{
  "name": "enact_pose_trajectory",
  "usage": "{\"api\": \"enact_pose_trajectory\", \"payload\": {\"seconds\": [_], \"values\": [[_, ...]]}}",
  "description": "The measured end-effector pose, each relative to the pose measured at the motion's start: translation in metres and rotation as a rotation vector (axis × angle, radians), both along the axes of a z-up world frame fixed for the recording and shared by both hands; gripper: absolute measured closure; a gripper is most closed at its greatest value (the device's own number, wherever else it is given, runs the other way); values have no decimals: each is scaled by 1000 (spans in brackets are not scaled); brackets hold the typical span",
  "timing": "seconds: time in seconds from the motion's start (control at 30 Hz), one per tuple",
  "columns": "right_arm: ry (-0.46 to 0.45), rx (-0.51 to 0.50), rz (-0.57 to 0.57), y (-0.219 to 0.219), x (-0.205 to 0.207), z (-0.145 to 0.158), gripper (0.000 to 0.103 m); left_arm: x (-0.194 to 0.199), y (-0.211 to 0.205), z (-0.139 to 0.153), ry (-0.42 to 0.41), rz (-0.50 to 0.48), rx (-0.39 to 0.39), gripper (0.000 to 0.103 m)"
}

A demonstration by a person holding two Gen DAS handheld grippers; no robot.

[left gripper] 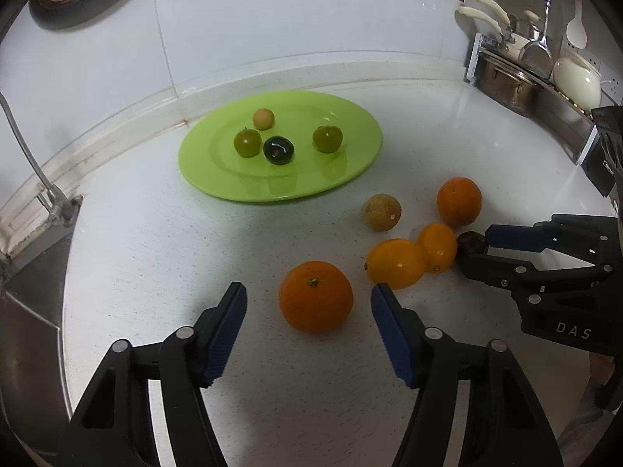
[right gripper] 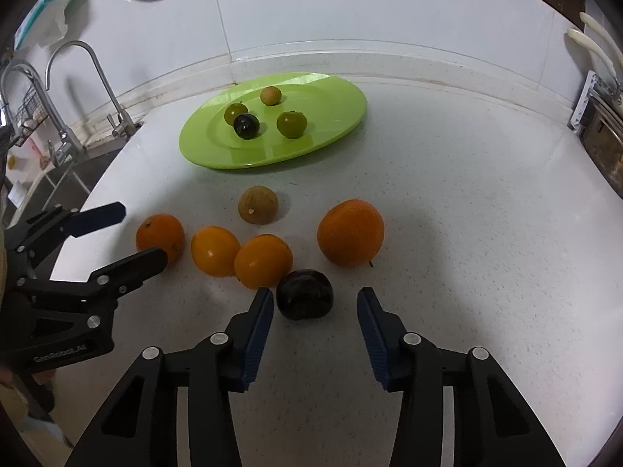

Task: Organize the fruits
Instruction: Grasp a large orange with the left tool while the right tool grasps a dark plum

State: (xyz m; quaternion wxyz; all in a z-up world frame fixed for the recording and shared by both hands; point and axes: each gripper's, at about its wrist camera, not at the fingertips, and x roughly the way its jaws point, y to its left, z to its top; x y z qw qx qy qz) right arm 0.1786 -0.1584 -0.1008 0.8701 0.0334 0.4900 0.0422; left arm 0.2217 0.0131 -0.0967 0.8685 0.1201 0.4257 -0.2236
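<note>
On the white counter an orange (left gripper: 315, 295) lies between the jaws of my left gripper (left gripper: 308, 292), with a gap on each side; this gripper is open. It also shows in the right wrist view as the left gripper (right gripper: 141, 233) around that orange (right gripper: 160, 235). My right gripper (right gripper: 315, 294) straddles a dark plum (right gripper: 305, 294); the left pad is close to it and the right pad stands clear, so it is open. Beside them lie another orange (right gripper: 350, 233), two yellow-orange fruits (right gripper: 215, 251) and a brownish fruit (right gripper: 257, 204). The green plate (right gripper: 210, 151) behind holds several small fruits.
A sink with taps (right gripper: 70, 78) borders the counter on the left. Pots and utensils on a rack (left gripper: 506, 81) stand at the back right, with a black box (left gripper: 607, 148) nearer. A tiled wall runs behind the plate.
</note>
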Motion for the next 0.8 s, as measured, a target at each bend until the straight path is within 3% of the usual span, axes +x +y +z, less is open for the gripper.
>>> {"api": "enact_pose_trajectory", "payload": {"seconds": [0.23,0.8], "values": [[8,24,23,4,2,-3,70,5,-1,-6,39,0,-17,62],[-42,47,25,6,-8,12,71,-15,2,19,5,-20,-55,62]]}}
